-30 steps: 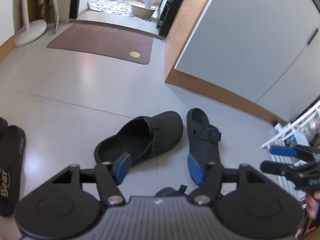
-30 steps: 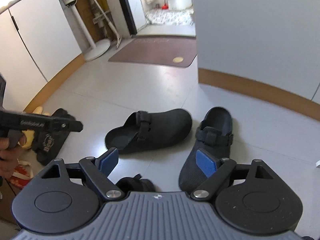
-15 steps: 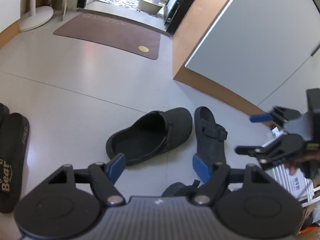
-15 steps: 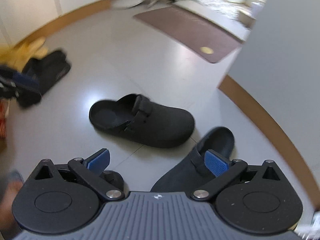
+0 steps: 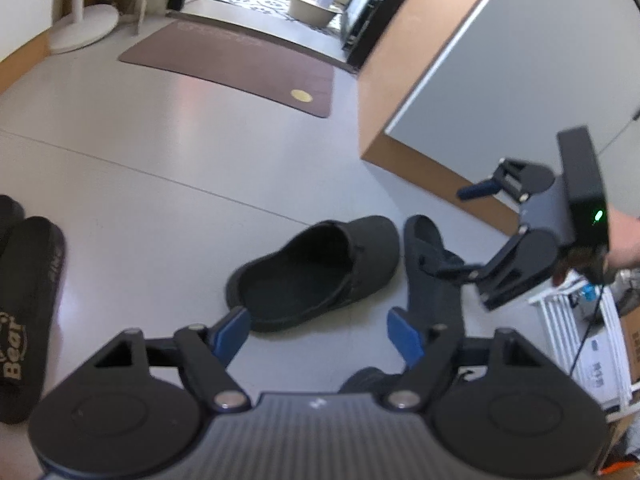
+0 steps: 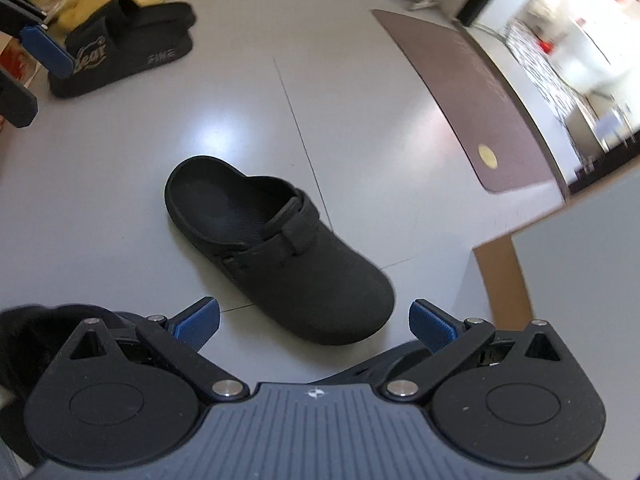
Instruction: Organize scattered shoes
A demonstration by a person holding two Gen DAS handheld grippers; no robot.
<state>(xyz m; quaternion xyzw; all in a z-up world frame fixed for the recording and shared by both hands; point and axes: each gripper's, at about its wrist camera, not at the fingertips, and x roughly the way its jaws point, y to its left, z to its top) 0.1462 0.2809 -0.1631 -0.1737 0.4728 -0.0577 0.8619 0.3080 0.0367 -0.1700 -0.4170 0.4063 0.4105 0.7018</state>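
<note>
Left wrist view: left gripper point(image 5: 318, 332) hovering wide open, empty, above black felt clog point(image 5: 316, 272).
Right gripper point(image 6: 314, 322): hanging fully spread (nothing held) over same clog.

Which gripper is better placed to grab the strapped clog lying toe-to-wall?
Right. In the left wrist view the right gripper hangs right over that strapped clog, open. The left gripper sits nearer the other clog.

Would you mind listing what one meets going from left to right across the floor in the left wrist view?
Black "Bear" slide sandal → black clog lying open toward the camera → second black clog → right gripper hanging open above it → white wire rack.
</note>
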